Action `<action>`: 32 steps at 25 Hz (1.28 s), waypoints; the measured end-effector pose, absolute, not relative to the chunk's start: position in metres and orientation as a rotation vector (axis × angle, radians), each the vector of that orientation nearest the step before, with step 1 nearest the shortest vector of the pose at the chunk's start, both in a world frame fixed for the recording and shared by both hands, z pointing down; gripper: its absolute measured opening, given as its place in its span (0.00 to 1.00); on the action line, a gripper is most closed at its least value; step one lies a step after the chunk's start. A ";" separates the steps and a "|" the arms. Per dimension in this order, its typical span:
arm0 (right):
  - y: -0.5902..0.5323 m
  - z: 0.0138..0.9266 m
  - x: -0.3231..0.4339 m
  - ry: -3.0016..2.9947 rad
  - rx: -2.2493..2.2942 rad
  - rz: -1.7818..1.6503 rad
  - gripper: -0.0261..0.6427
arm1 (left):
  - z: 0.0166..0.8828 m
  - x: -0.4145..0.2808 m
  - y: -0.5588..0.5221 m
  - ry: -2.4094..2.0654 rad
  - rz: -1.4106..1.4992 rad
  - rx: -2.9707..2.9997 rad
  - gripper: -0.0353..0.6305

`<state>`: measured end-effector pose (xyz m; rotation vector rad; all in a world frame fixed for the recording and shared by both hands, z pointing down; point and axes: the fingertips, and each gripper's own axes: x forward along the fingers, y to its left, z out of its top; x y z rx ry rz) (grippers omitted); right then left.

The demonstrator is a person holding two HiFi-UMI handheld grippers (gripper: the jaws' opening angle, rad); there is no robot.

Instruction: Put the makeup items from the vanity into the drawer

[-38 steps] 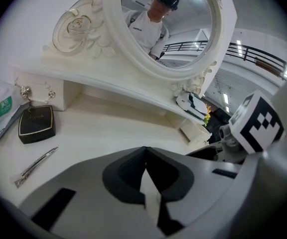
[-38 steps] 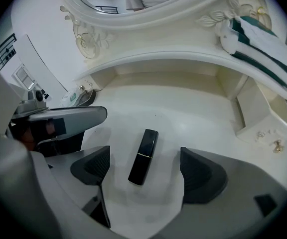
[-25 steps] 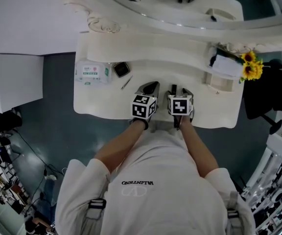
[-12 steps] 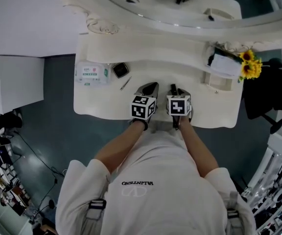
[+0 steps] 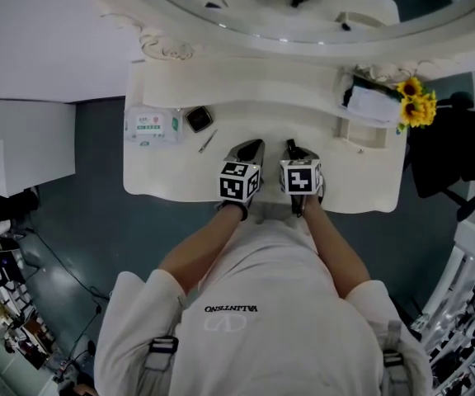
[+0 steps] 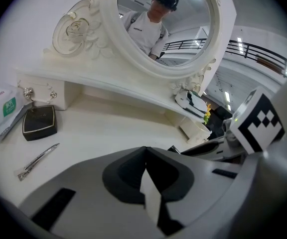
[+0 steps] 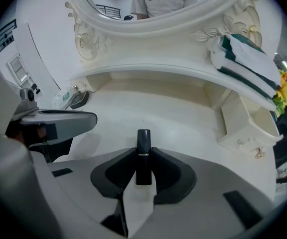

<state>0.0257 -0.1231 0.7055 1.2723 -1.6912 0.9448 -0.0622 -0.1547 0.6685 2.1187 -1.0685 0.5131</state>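
Closing on the black lipstick (image 7: 143,139) is the step in hand: the right hand-held gripper (image 7: 143,158) has just been closing its jaws, and the tube stands between the pads, gold band at pad level, cap poking out beyond the tips, near the front edge of the worktop (image 5: 171,170). A good grip here looks to call for pads square on the smooth round barrel and a straight lift, since a slick tube could twist or slip out if pinched off-centre. The left hand-held gripper (image 6: 145,156) hovers just beside it with jaws together and nothing between them; it is probably best kept free to pull the drawer, as no open drawer shows in any view. Other items wait toward the left end of the worktop: a black compact (image 6: 40,122), a slim metal clip (image 6: 36,161) nearer the front edge, and a tissue pack (image 6: 1,108) at the left edge. At the right rear corner sit a small drawer box (image 7: 248,126) and sunflowers (image 5: 415,106), with an ornate white mirror (image 6: 163,24) along the back. Around the vanity lies a dark teal floor (image 5: 97,221), with cluttered racks at the sides.
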 end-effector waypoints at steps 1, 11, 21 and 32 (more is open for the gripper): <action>-0.123 0.702 0.027 -1.698 1.282 0.944 0.19 | 0.669 -0.061 -0.154 -1.067 0.521 2.120 0.06; -0.123 0.673 0.060 -1.733 1.411 0.956 0.19 | 0.658 -0.011 -0.143 -0.968 0.582 2.190 0.06; -0.099 0.657 0.121 -1.695 1.578 1.013 0.19 | 0.648 0.066 -0.124 -0.806 0.609 2.256 0.06; -0.066 0.650 0.189 -1.583 1.762 1.078 0.20 | 0.640 0.141 -0.101 -0.620 0.646 2.326 0.06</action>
